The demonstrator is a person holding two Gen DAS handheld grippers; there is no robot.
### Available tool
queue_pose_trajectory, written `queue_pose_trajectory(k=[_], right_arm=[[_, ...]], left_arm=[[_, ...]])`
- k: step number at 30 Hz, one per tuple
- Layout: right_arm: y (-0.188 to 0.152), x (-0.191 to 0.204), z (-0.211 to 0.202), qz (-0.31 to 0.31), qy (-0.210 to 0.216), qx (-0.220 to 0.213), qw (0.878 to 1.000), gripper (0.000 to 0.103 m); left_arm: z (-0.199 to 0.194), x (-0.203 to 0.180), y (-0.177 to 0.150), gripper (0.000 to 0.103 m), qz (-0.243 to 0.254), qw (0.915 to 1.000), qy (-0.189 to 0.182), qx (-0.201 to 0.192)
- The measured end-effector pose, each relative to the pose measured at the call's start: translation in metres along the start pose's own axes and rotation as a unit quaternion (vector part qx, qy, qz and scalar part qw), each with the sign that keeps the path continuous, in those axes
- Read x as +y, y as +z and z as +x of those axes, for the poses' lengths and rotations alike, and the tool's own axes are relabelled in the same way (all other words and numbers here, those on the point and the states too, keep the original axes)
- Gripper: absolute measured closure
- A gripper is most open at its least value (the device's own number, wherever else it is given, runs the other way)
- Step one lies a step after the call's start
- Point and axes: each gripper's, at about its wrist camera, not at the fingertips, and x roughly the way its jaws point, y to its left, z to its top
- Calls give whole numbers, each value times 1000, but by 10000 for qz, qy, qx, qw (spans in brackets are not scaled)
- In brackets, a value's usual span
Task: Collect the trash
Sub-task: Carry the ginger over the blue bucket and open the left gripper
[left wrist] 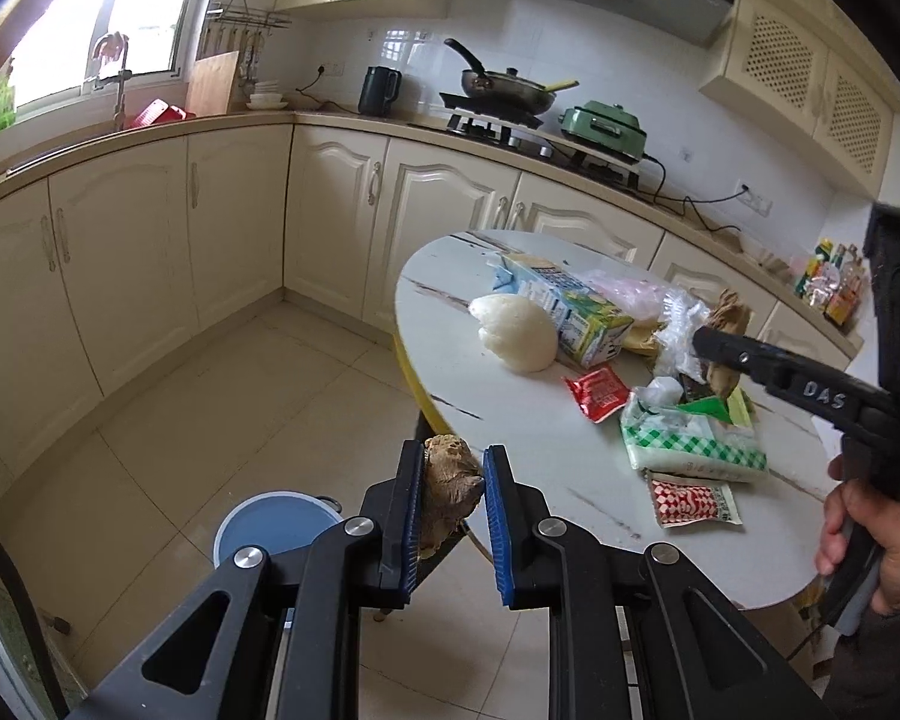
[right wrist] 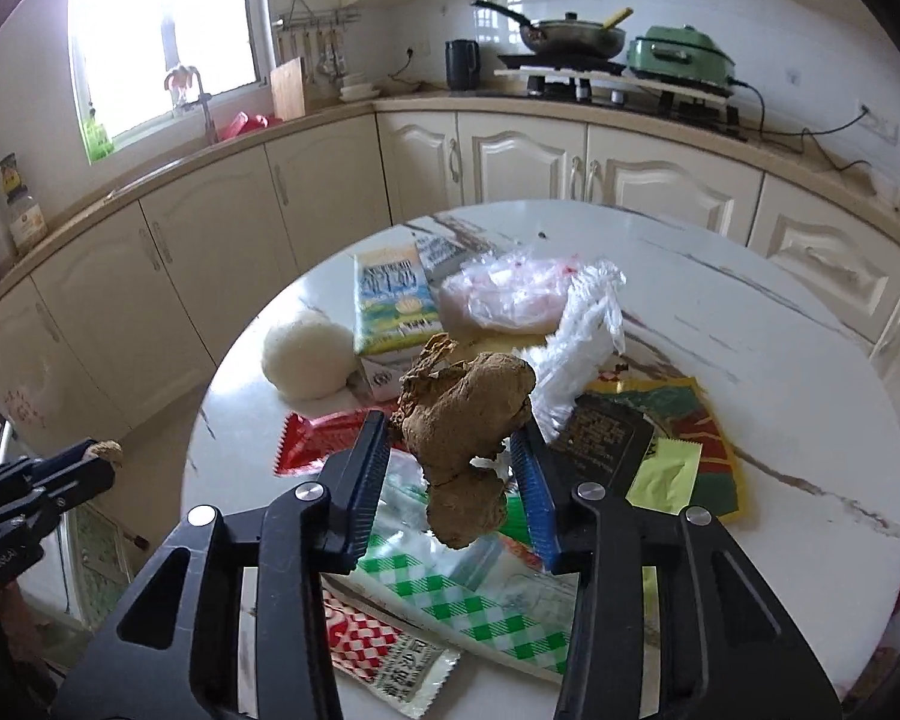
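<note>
Left wrist view, left to right: blue round bin lid (left wrist: 276, 525) on the tiled floor at lower left, partly behind the gripper frame. Left gripper (left wrist: 453, 483) hangs off the table's edge over the floor, jaws clenched on a brown crumpled lump (left wrist: 450, 489), both blue pads (left wrist: 498, 516) pressing it. Right of that, round white marble-pattern table (left wrist: 438, 300). On it: white foam fruit net (left wrist: 519, 333), milk carton (left wrist: 570, 309) lying just behind it, red sachet (left wrist: 597, 396), green-checked plastic bag (left wrist: 690, 441), red-and-white checked sachet (left wrist: 690, 501) nearest the table's front edge. Far right, a hand (left wrist: 870, 534) holds the right gripper's handle; its fingers reach into the wrapper pile.

Right wrist view, left to right: left gripper (right wrist: 99, 456) small at the far left edge, brown scrap at its tip. White foam net (right wrist: 309, 360) at table's left, milk carton (right wrist: 396, 306) beside it, red sachet (right wrist: 312, 441) in front. Centre: right gripper (right wrist: 456, 456) grasping a knobbly brown lump (right wrist: 468, 426), ginger-like, lifted above the wrappers; left pad touches it, right pad contact partly hidden. Clear plastic bags (right wrist: 510, 294) behind, green-checked bag (right wrist: 468, 600) and checked sachet (right wrist: 384, 654) below the jaws, dark and yellow snack wrappers (right wrist: 660, 450) at right.
</note>
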Motion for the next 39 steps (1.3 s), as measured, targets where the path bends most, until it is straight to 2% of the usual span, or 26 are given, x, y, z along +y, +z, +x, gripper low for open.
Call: queue_pose_trajectory(k=[3,6,10,13,17,20,24,28,31,34,37,39], right_arm=[[13,46,-8,-333,515,-214,9979,63],[18,100,1,-626,1152,-217,9911,63],[9,168,38,-958,1784,96,9792,63],[-8,206,83,-1014,2054,475,9722,63],[-40,226,164,-918,1916,1240,9693,63],[-65,232,225,-851,1738,1766,9651,63],[-80,233,286,-751,1622,2131,9605,64],[-87,228,332,-623,1520,2351,9580,62],[-97,218,350,-478,1278,2528,9578,61],[-100,207,348,-282,1261,2482,9601,56],[-94,193,342,2,1300,2381,9625,39],[-87,188,342,60,1259,2282,9654,38]], left_arm=[[-14,19,-3,87,-94,9998,170,-47],[-28,44,-7,87,-214,9987,454,-63],[-45,85,-23,87,-441,9950,897,25],[-46,113,-36,87,-653,9909,1161,209],[-26,139,-51,87,-874,9858,1320,559],[1,150,-56,87,-1044,9841,1176,822],[45,164,-53,87,-1200,9824,923,1098],[91,180,-50,87,-1212,9792,821,1403],[128,187,-46,87,-1197,9762,753,1642],[155,193,-41,87,-1199,9742,657,1796],[181,205,-29,87,-1166,9739,581,1857],[197,205,-18,86,-1119,9740,614,1873]])
